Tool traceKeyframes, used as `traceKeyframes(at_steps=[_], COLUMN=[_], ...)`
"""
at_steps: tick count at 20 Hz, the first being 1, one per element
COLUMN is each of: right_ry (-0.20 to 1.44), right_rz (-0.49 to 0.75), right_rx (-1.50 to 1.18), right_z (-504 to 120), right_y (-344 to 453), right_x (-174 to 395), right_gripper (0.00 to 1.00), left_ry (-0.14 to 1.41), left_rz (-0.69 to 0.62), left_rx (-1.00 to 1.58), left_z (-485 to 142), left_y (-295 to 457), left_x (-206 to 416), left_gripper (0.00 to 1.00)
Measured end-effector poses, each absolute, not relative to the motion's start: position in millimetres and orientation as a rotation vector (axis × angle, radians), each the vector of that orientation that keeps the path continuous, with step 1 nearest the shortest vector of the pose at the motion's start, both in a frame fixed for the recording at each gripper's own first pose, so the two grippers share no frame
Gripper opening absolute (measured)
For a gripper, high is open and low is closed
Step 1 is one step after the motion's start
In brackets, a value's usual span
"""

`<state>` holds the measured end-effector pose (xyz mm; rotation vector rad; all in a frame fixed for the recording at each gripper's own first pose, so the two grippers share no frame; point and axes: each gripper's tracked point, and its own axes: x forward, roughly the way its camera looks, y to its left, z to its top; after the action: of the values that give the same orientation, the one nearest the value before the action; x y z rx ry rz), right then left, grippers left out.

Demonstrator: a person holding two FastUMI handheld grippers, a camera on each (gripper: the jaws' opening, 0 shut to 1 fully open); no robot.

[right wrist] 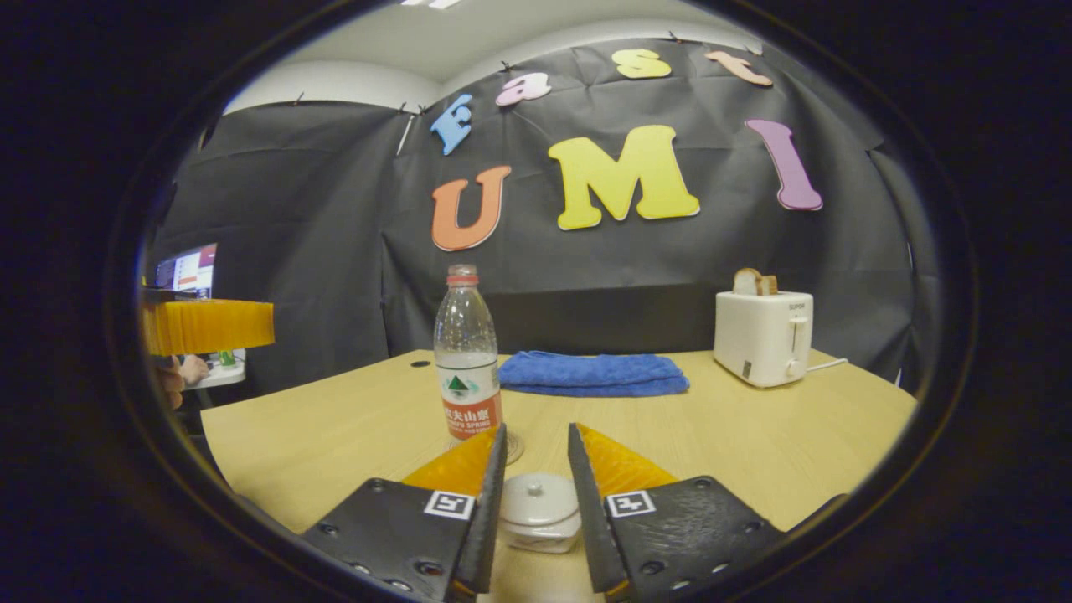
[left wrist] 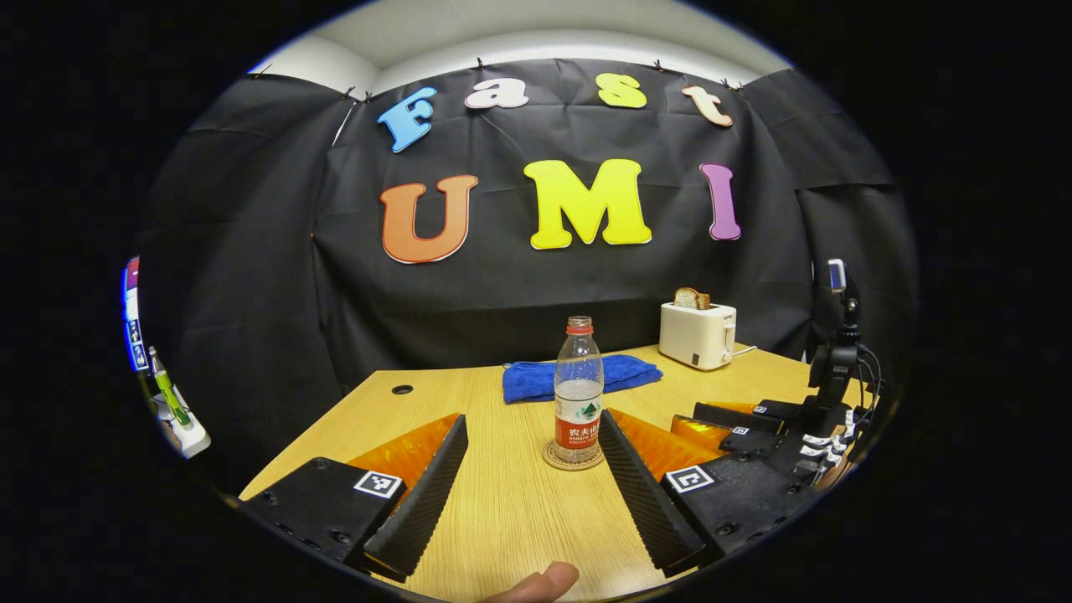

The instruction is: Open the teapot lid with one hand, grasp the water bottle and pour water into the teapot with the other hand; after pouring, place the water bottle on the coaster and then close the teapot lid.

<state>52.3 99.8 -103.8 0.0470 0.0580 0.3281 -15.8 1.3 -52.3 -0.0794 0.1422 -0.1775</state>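
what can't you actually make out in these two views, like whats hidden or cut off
- Teapot, right gripper view: body and spout hidden by the right gripper; whether the fingers touch the lid is unclear.
- Coaster, left gripper view: mostly covered by the water bottle.
- Water level: unclear behind the label.
- Bottle base, right gripper view: hidden behind a finger.

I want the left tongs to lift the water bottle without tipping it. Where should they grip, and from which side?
Grip the water bottle at its straight labelled body, low, coming in level from the near side. It stands upright on the coaster, uncapped and partly filled, so a low hold is probably steadier. The left tongs are open and wider than the bottle, which lies ahead of them, so they need only move forward, then close.
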Motion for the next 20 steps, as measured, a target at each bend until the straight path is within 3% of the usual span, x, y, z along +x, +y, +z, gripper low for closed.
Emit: traceKeyframes(at_steps=[1, 5, 8, 9, 10, 20], right_ry=[0.054, 0.027, -0.004, -0.016, -0.032, -0.107], right_rz=[0.328, 0.296, 0.256, 0.233, 0.215, 0.037], right_rx=[0.047, 0.031, -0.013, -0.024, -0.032, -0.063], right_z=[-101, -81, -58, -48, -39, 26], right_y=[99, 88, 77, 70, 63, -10], right_x=[49, 35, 20, 13, 7, -65], right_gripper=[0.53, 0.75, 0.82, 0.93, 0.96, 0.95], left_ry=[0.14, 0.125, 0.118, 0.118, 0.12, 0.113], left_rz=[-0.176, -0.173, -0.141, -0.142, -0.142, -0.057], left_rx=[-0.077, -0.071, -0.103, -0.113, -0.122, -0.11], left_z=[-52, -44, -38, -35, -34, -36], left_y=[1, 2, 8, 7, 5, 19], left_x=[-17, -20, -22, -24, -24, -30], left_gripper=[0.98, 0.98, 0.98, 0.98, 0.98, 0.99])
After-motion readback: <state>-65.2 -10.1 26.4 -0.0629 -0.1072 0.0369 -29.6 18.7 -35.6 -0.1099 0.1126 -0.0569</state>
